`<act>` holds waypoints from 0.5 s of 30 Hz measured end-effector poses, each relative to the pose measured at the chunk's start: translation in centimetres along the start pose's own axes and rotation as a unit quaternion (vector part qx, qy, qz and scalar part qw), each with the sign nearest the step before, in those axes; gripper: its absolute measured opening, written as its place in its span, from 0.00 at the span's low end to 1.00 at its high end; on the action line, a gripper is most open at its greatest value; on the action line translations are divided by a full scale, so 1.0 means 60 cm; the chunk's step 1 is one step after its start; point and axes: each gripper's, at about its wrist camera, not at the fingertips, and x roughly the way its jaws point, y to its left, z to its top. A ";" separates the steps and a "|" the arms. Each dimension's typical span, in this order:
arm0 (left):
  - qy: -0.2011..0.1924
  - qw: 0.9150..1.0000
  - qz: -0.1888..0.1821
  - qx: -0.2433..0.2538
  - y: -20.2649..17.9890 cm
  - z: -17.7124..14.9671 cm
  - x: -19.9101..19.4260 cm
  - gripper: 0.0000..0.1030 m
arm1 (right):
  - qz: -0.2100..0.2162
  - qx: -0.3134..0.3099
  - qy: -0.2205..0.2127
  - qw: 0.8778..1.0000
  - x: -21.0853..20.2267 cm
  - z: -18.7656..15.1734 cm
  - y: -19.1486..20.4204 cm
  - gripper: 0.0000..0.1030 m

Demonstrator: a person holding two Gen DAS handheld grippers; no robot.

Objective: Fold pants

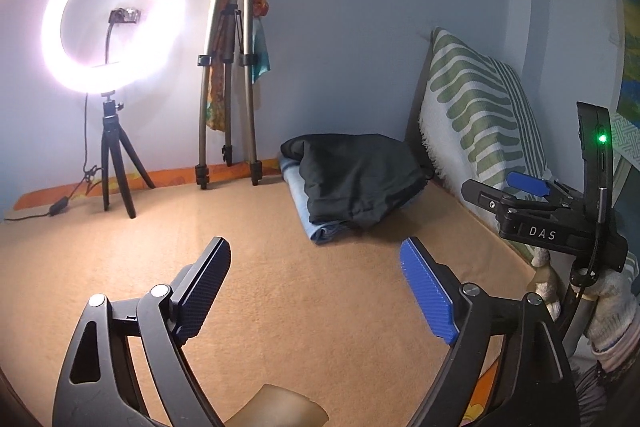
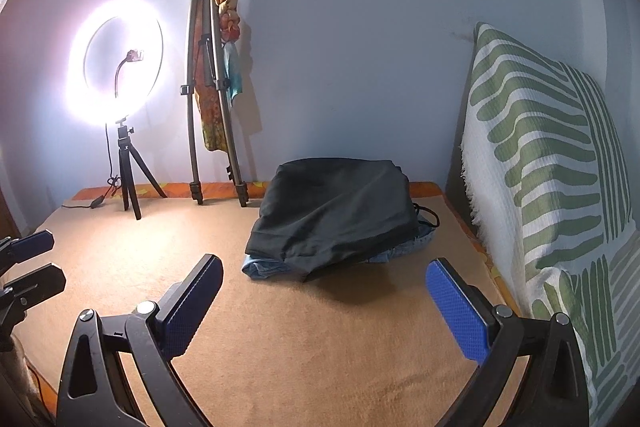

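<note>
Left gripper (image 1: 316,263): jaws spread wide with nothing between them, only bare blanket showing in the gap; it hangs over the blanket, aimed at the stack at 12 o'clock.
Right gripper (image 2: 324,281): jaws likewise wide apart and empty, pointed at the same stack, which sits just beyond its tips at 12 o'clock.
Pants (image 2: 334,209): a dark pair lies folded into a compact block, resting on top of a folded light-blue garment (image 2: 260,267) whose edge pokes out at 7 o'clock of the block (likely denim, hard to confirm).
Why held this way: both grippers stand clear of the cloth with open jaws, which reads as a fold completed and let go, or a pause ahead of fetching another piece; I cannot tell which.
Why stacked there: the pile sits toward the far right corner of the tan blanket (image 2: 280,347), probably to keep the near area free as a folding surface.
Drawstring (image 2: 428,217): a dark cord trails from the pile at 3 o'clock.
Surroundings: a lit ring light (image 2: 116,61) on a small tripod at 10 o'clock, a folded tall tripod (image 2: 212,87) draped with patterned cloth at 11 o'clock, a green-striped cushion (image 2: 540,147) propped at 3 o'clock.
Obstructions: none between grippers and pile; the cushion crowds the right gripper's outer side, and the ring light's cable (image 2: 80,205) lies at the far left.
</note>
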 end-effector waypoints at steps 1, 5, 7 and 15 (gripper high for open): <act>0.000 1.000 0.000 0.000 0.000 0.000 0.000 0.85 | 0.000 0.000 0.000 1.000 0.000 0.000 0.000 1.00; 0.000 1.000 -0.001 0.002 -0.002 0.001 -0.002 0.85 | 0.000 0.000 0.000 1.000 0.000 0.000 0.000 1.00; -0.001 1.000 -0.002 0.002 -0.004 0.001 -0.003 0.85 | 0.000 -0.001 0.001 1.000 -0.001 -0.001 0.000 1.00; -0.002 1.000 -0.003 0.004 -0.007 0.001 -0.006 0.85 | 0.003 0.000 0.003 1.000 -0.001 0.000 0.001 1.00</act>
